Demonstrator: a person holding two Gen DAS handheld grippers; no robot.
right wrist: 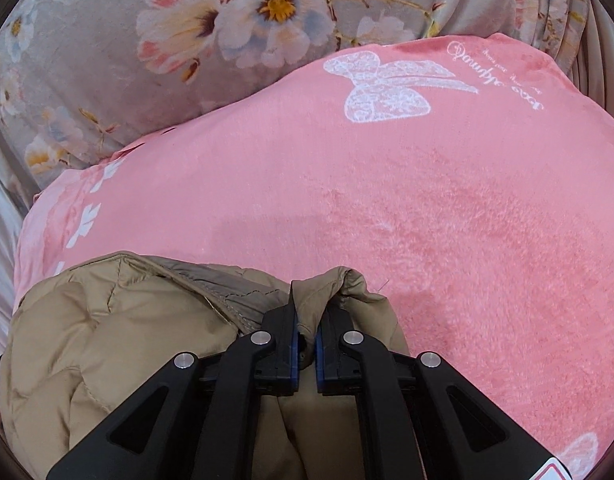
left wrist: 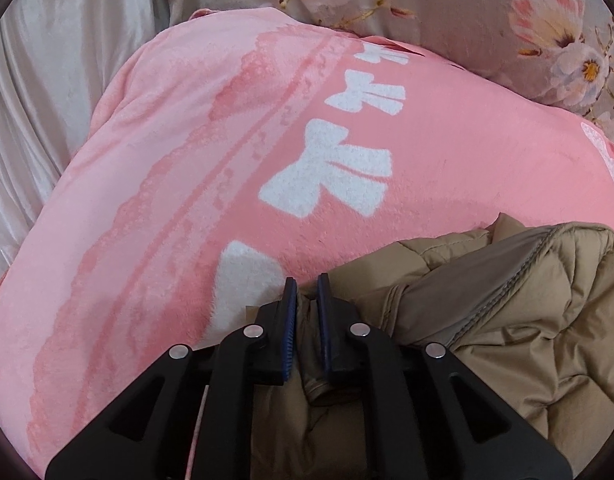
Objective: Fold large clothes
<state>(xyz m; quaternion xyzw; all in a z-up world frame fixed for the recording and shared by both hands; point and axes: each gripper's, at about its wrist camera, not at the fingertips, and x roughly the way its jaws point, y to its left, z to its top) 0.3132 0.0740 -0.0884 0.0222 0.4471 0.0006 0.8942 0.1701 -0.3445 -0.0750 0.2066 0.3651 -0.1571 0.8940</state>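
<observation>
A tan quilted jacket [left wrist: 487, 320] lies bunched on a pink blanket [left wrist: 167, 168] printed with white bows. My left gripper [left wrist: 306, 280] holds a fold of the jacket's edge between its blue pads, at the jacket's left end, with the jaws nearly together. In the right wrist view the jacket [right wrist: 107, 340] fills the lower left. My right gripper [right wrist: 309, 296] is shut on a raised fold of the jacket at its right end, and the fabric humps up over the fingertips. Both grippers point steeply down at the blanket [right wrist: 447, 208].
Grey floral bedding [left wrist: 467, 20] [right wrist: 107, 60] lies piled along the far edge of the pink blanket. Pale satin-like cloth [left wrist: 47, 80] hangs in folds at the left. The blanket spreads wide and flat ahead of both grippers.
</observation>
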